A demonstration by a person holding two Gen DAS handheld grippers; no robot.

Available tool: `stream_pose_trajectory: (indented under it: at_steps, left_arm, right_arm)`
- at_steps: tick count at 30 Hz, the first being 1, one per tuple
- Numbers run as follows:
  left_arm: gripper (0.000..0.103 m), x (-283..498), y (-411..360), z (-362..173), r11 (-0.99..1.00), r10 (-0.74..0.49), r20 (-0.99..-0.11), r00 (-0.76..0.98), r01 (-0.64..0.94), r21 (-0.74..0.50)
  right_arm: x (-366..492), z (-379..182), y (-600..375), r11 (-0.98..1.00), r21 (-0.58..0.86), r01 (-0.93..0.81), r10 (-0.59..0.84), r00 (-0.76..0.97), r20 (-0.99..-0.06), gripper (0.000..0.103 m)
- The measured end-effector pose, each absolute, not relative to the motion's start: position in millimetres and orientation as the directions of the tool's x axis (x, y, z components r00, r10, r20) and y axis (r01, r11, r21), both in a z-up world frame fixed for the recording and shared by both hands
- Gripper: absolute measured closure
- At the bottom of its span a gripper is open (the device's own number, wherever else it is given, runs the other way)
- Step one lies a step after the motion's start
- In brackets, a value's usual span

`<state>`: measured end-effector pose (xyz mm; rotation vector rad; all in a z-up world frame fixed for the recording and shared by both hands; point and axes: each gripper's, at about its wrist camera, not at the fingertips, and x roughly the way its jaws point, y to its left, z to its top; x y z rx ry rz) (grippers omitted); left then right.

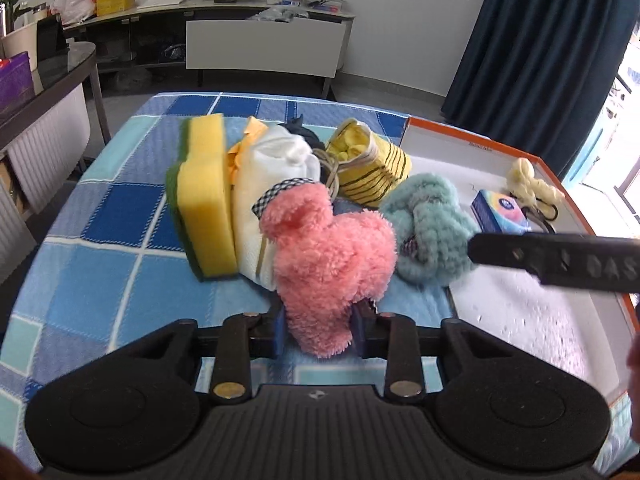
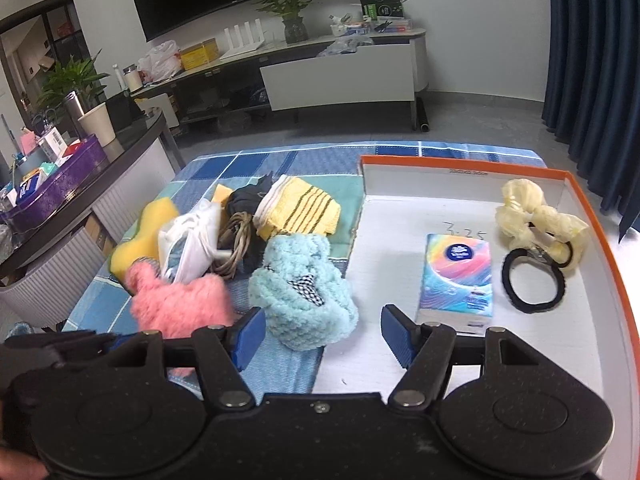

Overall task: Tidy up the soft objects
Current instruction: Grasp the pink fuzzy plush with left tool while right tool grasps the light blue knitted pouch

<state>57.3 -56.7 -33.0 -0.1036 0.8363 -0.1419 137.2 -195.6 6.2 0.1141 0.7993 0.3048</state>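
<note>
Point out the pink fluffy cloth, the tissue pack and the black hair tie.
pink cloth (image 1: 336, 256), left wrist view, middle of its fluffy body
tissue pack (image 2: 456, 280), right wrist view, its colourful top face
black hair tie (image 2: 510, 290), right wrist view, left side of the loop

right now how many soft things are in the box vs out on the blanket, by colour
In the box:
pale yellow scrunchie: 1
black hair tie: 1
tissue pack: 1

On the blanket:
pink fluffy cloth, in left gripper: 1
teal fluffy cloth: 1
yellow sponge: 1
yellow striped towel: 1
white cloth: 1
black cloth: 1

Total: 9
</note>
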Motion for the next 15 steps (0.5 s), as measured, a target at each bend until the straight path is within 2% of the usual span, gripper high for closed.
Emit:
stream_pose_trajectory:
  at_steps: [11,13,15]
  left_arm:
    - [0.072,35,-35,-24,0.987,-0.16,-0.728,0.667,0.086,-0.138]
    - [0.072,35,-35,-22,0.985,-0.167,-0.727,0.666,0.087,-0.146]
    - [0.072,34,-34,-22,0.978,-0.205,-0.726,0.656,0.113,-0.174]
  right_arm:
    - [178,-15,-155,0.956,0.142,-0.255,0.272,0.6,-0.752,0.02]
    - [181,-22,-150,0.959,0.123,-0.255,0.256,0.596,-0.761,0.035]
    - [176,-23,-150,0.96,0.12,-0.254,0.254,0.608,-0.752,0.043]
